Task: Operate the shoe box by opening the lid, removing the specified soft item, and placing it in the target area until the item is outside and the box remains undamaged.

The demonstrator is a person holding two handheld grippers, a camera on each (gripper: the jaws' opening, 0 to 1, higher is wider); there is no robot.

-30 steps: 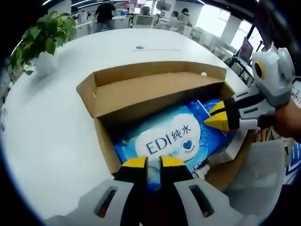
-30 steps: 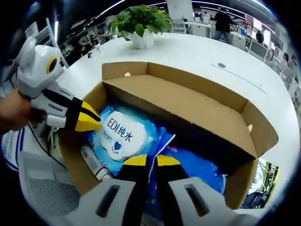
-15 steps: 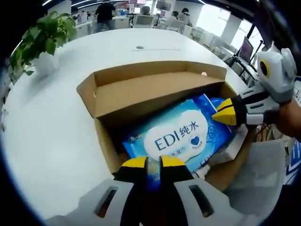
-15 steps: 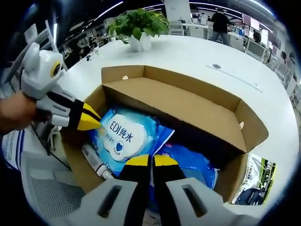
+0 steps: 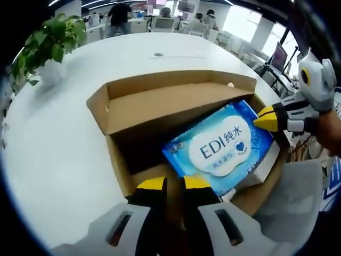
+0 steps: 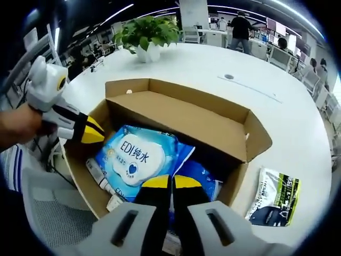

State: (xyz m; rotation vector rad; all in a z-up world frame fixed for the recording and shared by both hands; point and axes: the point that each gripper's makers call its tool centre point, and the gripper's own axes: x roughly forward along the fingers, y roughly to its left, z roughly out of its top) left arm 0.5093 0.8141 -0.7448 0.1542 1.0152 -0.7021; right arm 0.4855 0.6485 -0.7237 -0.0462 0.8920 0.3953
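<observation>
Right now the brown cardboard shoe box [image 5: 176,101] stands open on the round white table [image 5: 64,144], its lid flap folded up along the far side. Inside it lies the blue-and-white soft pack of wet wipes [image 5: 224,149], printed with "EDI" and a small heart, resting at a tilt with one end raised against the box's right wall in the left gripper view. In the right gripper view the same pack [image 6: 136,157] sits toward the left half of the box [image 6: 176,114], with a second blue pack [image 6: 200,178] partly under it to the right and a slim white tube [image 6: 98,173] along the near-left wall.

The left gripper [image 5: 168,184] hovers at the near edge of the box, its yellow-tipped jaws drawn close with only a narrow gap, gripping nothing. The right gripper [image 6: 165,182] sits low over the near side of the box, its jaws pressed nearly together right at the near edge of the blue packs; whether it is pinching the wrapper cannot be told. In the left gripper view its yellow tip [image 5: 269,118] touches the raised right end of the wipes pack.

A potted green plant [image 6: 144,34] stands on the far side of the table, and a dark printed sachet [image 6: 274,194] lies on the tabletop just right of the box.
</observation>
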